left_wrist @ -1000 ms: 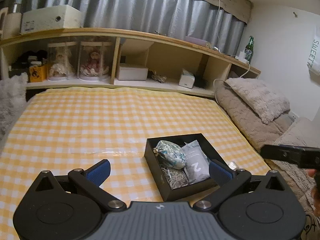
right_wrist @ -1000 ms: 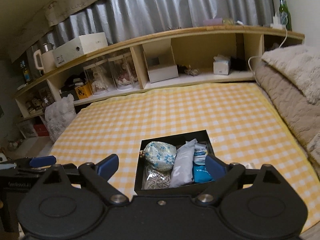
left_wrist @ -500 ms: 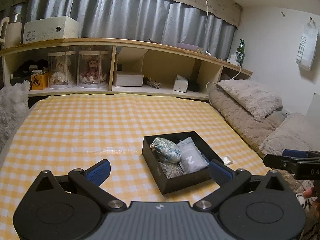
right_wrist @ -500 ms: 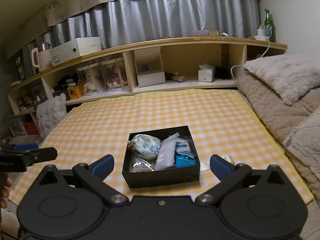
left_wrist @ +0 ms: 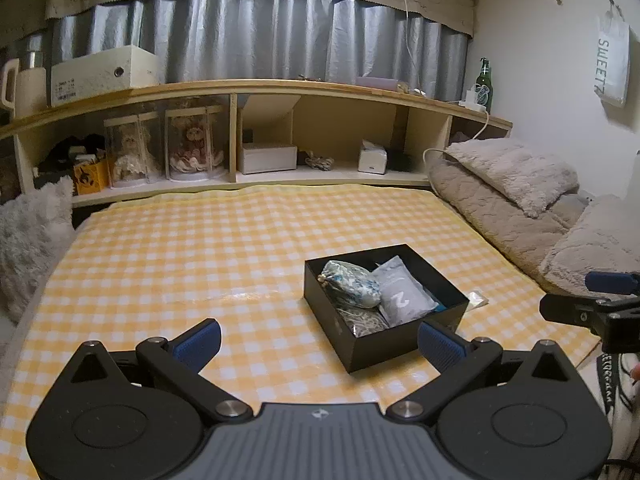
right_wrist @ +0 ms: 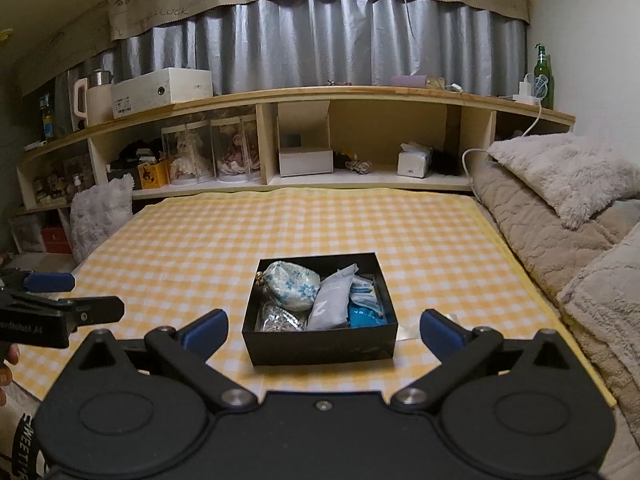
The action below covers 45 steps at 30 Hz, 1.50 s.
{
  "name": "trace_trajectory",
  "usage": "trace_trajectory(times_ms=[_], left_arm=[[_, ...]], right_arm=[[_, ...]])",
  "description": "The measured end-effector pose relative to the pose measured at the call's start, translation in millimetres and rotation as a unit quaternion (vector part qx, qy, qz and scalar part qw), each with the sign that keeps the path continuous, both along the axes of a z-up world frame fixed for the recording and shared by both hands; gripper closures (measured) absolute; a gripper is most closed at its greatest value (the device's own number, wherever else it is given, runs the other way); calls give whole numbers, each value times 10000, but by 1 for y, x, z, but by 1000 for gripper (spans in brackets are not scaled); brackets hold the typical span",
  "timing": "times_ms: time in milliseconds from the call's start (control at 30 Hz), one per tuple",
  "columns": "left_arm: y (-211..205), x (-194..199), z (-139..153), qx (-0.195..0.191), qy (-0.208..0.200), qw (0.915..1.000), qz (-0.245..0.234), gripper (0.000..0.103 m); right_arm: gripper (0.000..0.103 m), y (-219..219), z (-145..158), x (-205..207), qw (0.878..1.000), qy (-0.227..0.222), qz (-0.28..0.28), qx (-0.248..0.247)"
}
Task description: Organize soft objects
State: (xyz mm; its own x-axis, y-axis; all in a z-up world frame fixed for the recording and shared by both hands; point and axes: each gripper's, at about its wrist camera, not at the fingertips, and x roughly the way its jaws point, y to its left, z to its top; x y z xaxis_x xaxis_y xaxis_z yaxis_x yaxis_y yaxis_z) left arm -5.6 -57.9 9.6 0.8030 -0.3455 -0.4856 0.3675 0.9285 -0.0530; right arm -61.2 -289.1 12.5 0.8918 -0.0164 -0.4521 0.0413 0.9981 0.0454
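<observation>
A black open box (left_wrist: 404, 342) (right_wrist: 320, 346) sits on the yellow checked cloth (left_wrist: 200, 264) (right_wrist: 224, 248). Inside lie a blue floral pouch (left_wrist: 352, 284) (right_wrist: 290, 286), a grey packet marked 2 (left_wrist: 402, 296) (right_wrist: 332, 300), a clear bag of small items (right_wrist: 280, 319) and blue-white packets (right_wrist: 366, 304). My left gripper (left_wrist: 318, 340) is open and empty, held back from the box's near left. My right gripper (right_wrist: 322, 326) is open and empty, held just in front of the box. Each gripper shows at the edge of the other's view.
A small clear wrapper (left_wrist: 476, 300) lies on the cloth right of the box. Grey fluffy pillows and a quilted blanket (right_wrist: 560, 216) lie to the right. A wooden shelf (right_wrist: 320, 136) with boxes and doll cases runs along the back. A furry cushion (left_wrist: 28, 236) stands at the left.
Both grippers have drawn back and up from the box, so it looks smaller and farther away. Both stay open and empty. The box and its contents have not moved.
</observation>
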Motion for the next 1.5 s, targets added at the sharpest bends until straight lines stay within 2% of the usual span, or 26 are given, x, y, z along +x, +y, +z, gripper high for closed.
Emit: trace_trajectory(times_ms=[1500], left_arm=[[6,-1,-2,19,38,10000,84,0]], right_arm=[[0,0,-8,1,9999,67,-67,86]])
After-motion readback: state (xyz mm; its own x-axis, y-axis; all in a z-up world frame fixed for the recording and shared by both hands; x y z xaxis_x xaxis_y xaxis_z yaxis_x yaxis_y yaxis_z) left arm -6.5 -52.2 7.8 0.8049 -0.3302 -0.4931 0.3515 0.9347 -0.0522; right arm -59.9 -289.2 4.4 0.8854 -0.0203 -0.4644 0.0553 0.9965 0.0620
